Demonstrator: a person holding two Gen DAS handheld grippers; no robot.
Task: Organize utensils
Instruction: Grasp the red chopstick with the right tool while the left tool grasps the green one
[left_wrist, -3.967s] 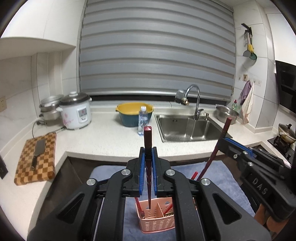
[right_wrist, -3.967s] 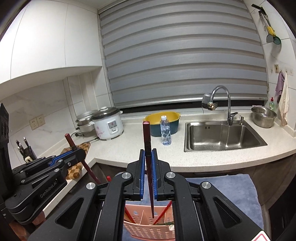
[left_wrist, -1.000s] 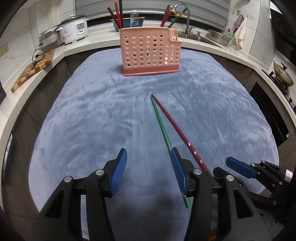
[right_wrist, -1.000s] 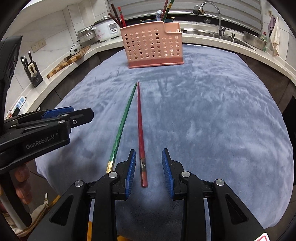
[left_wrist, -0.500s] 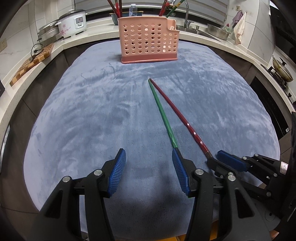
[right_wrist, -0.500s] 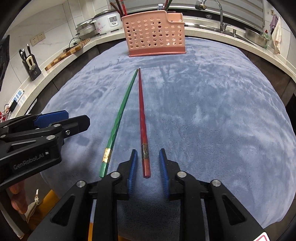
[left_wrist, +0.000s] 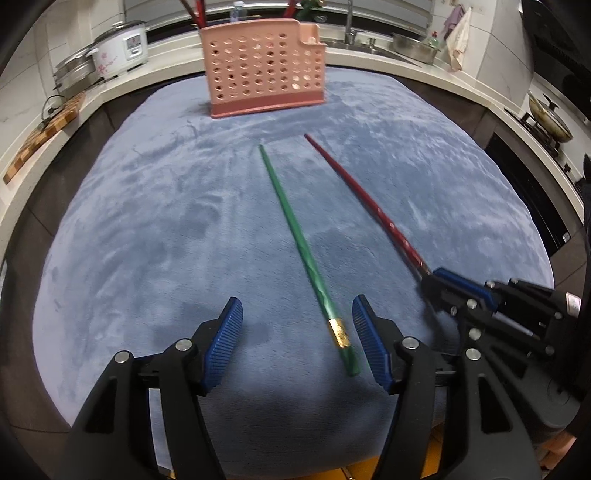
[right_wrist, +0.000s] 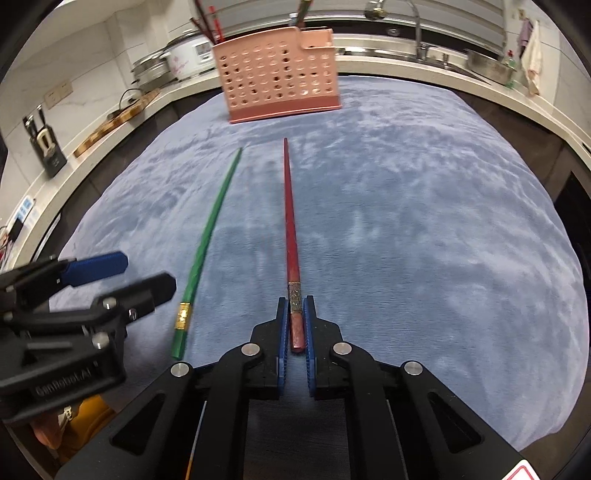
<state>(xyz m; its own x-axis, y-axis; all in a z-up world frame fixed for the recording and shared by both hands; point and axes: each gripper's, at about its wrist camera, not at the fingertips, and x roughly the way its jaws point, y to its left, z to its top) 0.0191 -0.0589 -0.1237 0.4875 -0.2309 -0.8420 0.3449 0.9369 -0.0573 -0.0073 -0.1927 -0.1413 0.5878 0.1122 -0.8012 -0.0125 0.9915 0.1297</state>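
A green chopstick (left_wrist: 295, 236) and a red chopstick (left_wrist: 364, 201) lie on a blue-grey cloth (left_wrist: 147, 221), tips pointing at a pink perforated utensil holder (left_wrist: 264, 66) with several chopsticks standing in it. My left gripper (left_wrist: 297, 314) is open, its jaws either side of the green chopstick's gold-banded end, which lies close to the right jaw. My right gripper (right_wrist: 295, 306) is shut on the red chopstick (right_wrist: 290, 221) at its thick end. The green chopstick (right_wrist: 207, 243) lies to its left, next to the left gripper (right_wrist: 122, 273). The holder (right_wrist: 280, 81) stands at the cloth's far end.
A rice cooker (left_wrist: 120, 48) and a checkered cutting board (left_wrist: 44, 133) are on the counter at left. A sink with a tap (right_wrist: 417, 33) and a metal bowl (left_wrist: 413, 44) are behind the holder. A stove with a pan (left_wrist: 550, 118) is at right.
Both grippers have come down from the holder to the chopsticks on the cloth. The right gripper has closed on the red chopstick's end. The left gripper has moved up around the green chopstick's end.
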